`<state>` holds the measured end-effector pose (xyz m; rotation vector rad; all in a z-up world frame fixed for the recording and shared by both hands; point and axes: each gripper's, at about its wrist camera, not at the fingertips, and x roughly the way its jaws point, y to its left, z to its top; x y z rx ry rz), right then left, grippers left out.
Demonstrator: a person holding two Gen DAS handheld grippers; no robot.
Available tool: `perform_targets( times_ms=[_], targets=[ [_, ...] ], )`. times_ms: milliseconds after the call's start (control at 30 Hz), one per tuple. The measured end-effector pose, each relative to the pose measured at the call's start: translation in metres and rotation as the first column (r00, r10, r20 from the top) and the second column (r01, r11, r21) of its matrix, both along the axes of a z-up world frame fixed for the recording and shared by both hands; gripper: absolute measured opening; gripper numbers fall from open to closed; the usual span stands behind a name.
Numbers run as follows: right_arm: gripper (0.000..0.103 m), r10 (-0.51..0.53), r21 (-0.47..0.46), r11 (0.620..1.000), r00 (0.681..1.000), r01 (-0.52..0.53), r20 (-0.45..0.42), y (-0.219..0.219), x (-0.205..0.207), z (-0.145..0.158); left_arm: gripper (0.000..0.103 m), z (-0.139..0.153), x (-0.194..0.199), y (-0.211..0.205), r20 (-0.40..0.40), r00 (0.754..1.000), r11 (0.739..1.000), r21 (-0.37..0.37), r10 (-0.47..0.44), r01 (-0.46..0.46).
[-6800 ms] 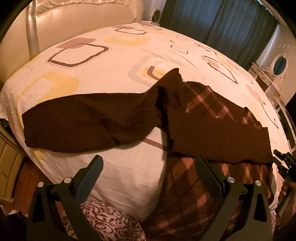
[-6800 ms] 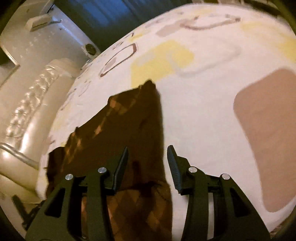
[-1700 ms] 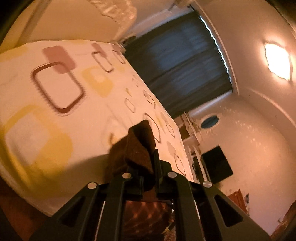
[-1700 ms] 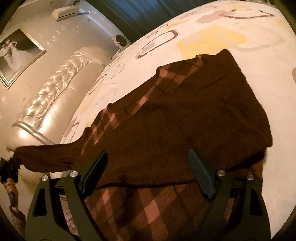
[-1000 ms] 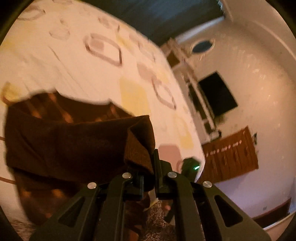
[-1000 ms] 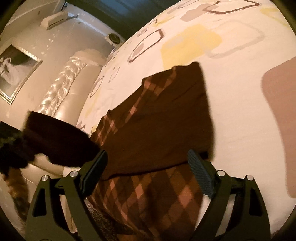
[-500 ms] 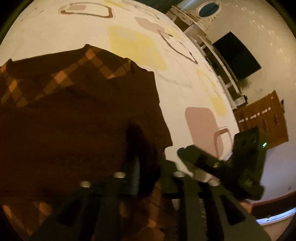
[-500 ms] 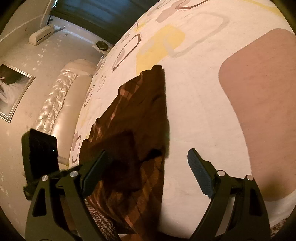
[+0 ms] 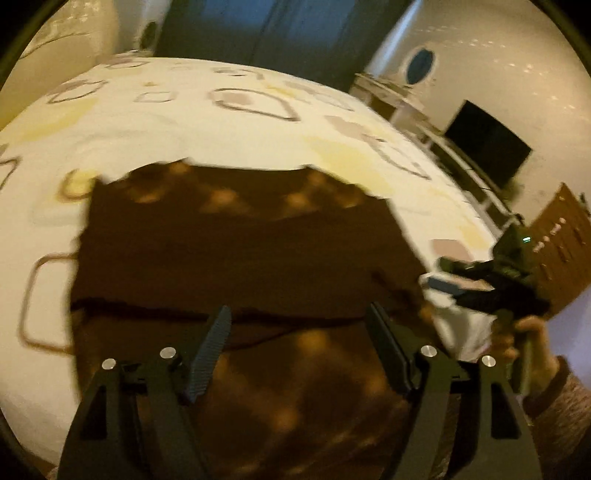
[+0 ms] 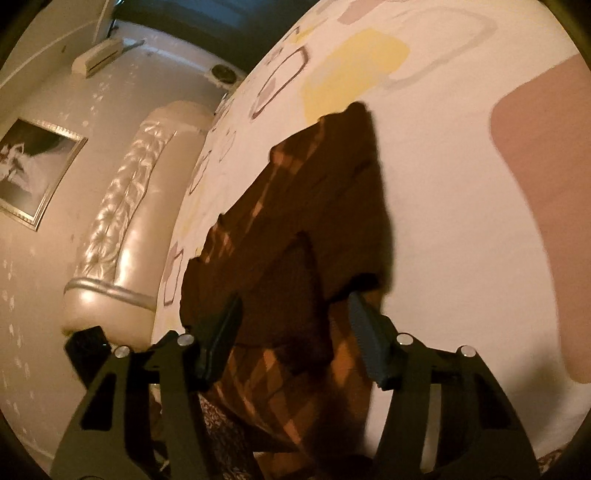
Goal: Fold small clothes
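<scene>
Sweater (image 9: 236, 254): I see it lying folded on the bedspread (image 9: 177, 122), filling the left view from 9 to 3 o'clock.
Left gripper (image 9: 299, 347): jaws opening wide, free of the cloth below them.
Right gripper (image 10: 295, 325): jaws closing, the sweater's near corner between them, pads not pressing.

Garment (image 9: 236, 254): we find it on the bed (image 9: 207, 122), at the near edge.
Headboard (image 10: 122, 236): left of the bed.
Curtain (image 9: 258, 33): beyond the bed's far side.
</scene>
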<state>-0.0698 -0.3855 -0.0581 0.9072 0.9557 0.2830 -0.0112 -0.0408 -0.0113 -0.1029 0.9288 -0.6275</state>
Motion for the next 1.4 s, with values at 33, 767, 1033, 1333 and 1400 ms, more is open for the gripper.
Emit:
perform_targets(
  times_ms=[33, 767, 1033, 1333, 1400],
  targets=[
    [0.059, 0.006, -0.011, 1.000, 1.000, -0.006, 0.001, 0.003, 0.001, 0.001, 0.074, -0.005, 0.000, 0.014, -0.002, 1.000, 1.000, 0.006, 0.024, -0.024],
    [0.073, -0.022, -0.474, 0.881, 0.998, -0.006, -0.053, 0.046, 0.011, 0.004, 0.074, -0.050, 0.025, 0.110, -0.151, 0.938, 0.946, -0.047, 0.312, -0.322],
    [0.073, -0.106, -0.315, 0.944, 0.994, 0.096, -0.016, 0.008, -0.007, 0.008, 0.074, -0.039, 0.028, 0.125, -0.093, 0.902, 0.906, -0.010, 0.421, -0.424],
    [0.073, -0.059, -0.272, 0.960, 0.998, 0.060, 0.013, 0.025, 0.000, 0.024, 0.075, -0.043, 0.051, 0.107, -0.014, 0.903, 0.897, 0.123, 0.429, -0.424],
    [0.073, -0.046, -0.308, 0.950, 0.999, 0.049, 0.017, 0.033, 0.000, 0.027, 0.075, -0.046, 0.057, 0.108, -0.027, 0.892, 0.887, 0.132, 0.450, -0.443]
  ],
)
